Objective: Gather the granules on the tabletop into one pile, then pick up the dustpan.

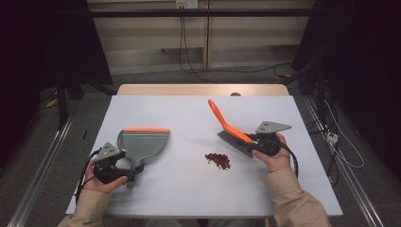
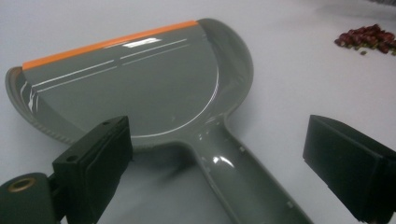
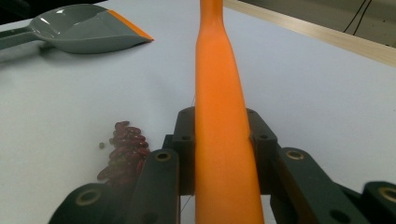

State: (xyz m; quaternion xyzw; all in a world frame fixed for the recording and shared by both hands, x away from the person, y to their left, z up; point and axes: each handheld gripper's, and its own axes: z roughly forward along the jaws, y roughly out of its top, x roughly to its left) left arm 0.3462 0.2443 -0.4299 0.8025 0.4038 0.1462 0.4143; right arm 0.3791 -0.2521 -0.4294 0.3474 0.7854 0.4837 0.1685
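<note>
Orange-handled brush [image 3: 219, 121] with grey bristles, tilted

Bright even table light, dark surroundings, glare on dustpan [image 2: 140, 88]

White table [image 1: 189, 189]; dustpan [image 1: 143, 144]; red beans [image 1: 218, 160]

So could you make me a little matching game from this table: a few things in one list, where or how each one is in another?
Things:
1. dustpan
2. brush
3. red beans
4. left gripper

States:
A. loose pile on the table
B. clamped in the right gripper
C. jaws open around a grey handle
D. lying flat, orange lip pointing away

Pairs: 1-D, 2-B, 3-A, 4-C
</note>
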